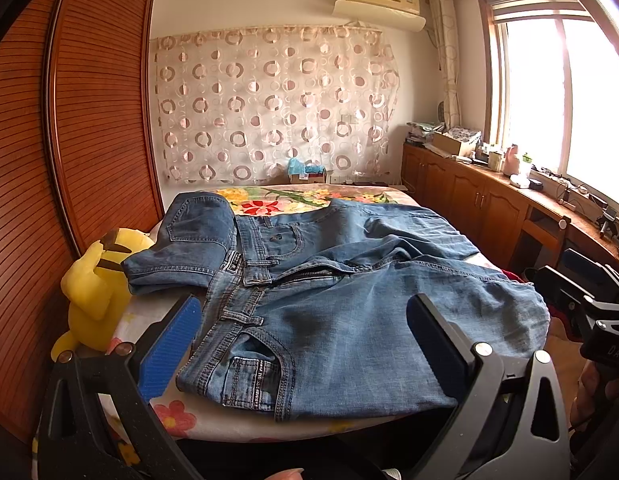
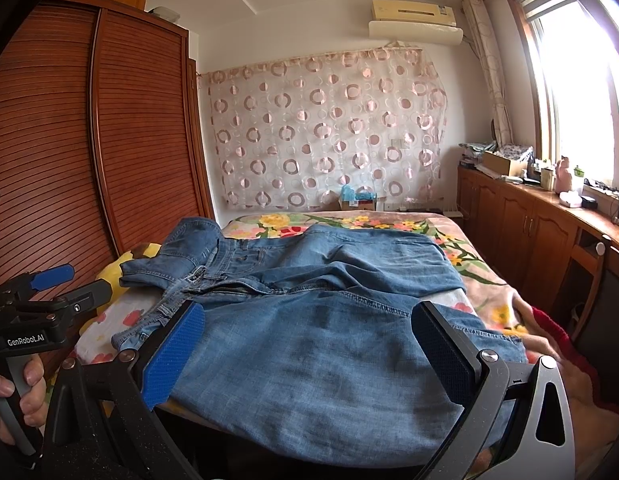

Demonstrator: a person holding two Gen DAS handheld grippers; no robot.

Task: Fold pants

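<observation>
Jeans (image 1: 329, 308) lie rumpled on the bed (image 2: 485, 280); both tongs, left (image 1: 305, 340) and right (image 2: 309, 356), gape wide and empty. Best: pinch waistband corners and smooth first.

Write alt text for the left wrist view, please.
Blue jeans lie partly folded on a floral bed, framed by the open left hand-held gripper. A yellow plush toy sits at the left, beside a wooden wardrobe.
</observation>
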